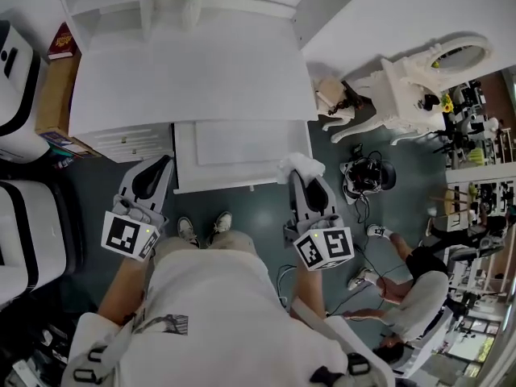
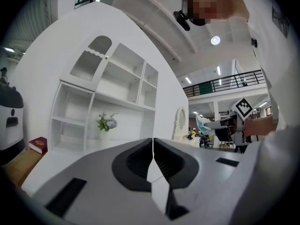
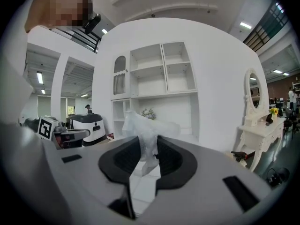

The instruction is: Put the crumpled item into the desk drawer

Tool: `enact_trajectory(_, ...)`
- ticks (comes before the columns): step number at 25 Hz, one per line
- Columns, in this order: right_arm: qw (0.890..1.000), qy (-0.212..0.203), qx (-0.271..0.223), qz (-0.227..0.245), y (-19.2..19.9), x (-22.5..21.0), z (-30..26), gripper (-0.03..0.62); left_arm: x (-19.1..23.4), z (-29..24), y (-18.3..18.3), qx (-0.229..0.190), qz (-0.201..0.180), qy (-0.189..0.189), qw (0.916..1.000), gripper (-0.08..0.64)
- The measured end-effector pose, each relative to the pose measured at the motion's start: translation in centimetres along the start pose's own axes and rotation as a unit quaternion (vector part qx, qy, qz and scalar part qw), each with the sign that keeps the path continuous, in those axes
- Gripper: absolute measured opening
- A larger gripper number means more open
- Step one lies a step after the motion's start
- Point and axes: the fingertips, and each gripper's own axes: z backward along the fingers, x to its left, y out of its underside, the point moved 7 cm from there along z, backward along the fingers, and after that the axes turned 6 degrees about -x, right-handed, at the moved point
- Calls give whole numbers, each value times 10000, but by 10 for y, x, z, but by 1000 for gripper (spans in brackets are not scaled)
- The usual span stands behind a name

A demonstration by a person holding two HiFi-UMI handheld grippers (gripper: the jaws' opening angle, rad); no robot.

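Pinching the crumpled item (image 1: 301, 166) between its jaws, the right gripper (image 3: 147, 146) holds it by the open desk drawer's (image 1: 234, 145) right front corner. The left gripper (image 2: 153, 144) is pressed together, holding nothing.

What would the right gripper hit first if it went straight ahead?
Probably the white desk, just beyond the open drawer; height is unclear. The right gripper holds the crumpled item.

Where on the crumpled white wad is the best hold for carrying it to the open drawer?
Its thin, twisted lower tail, pinched from both sides, from beneath, as the right gripper has it. The tail flattens between the black fingers, while the puffy top of the crumpled white wad bulges free past them.
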Motion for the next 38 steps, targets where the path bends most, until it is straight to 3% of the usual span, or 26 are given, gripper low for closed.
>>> enact_trajectory(6,9999,-58,-112,-79,3,-24,-17,97,-3,-32,-1,-10,-157,54,9999,20)
enact_trajectory(18,9977,-447,-426,-269,-22,-91,-59,97,-16,-93,-32,-158,-559,-288,9979,20)
enact_trajectory(38,9935,-1059,-79,-415,7,-115,-91,97,-31,-95,-15,184,-621,-916,9937,20)
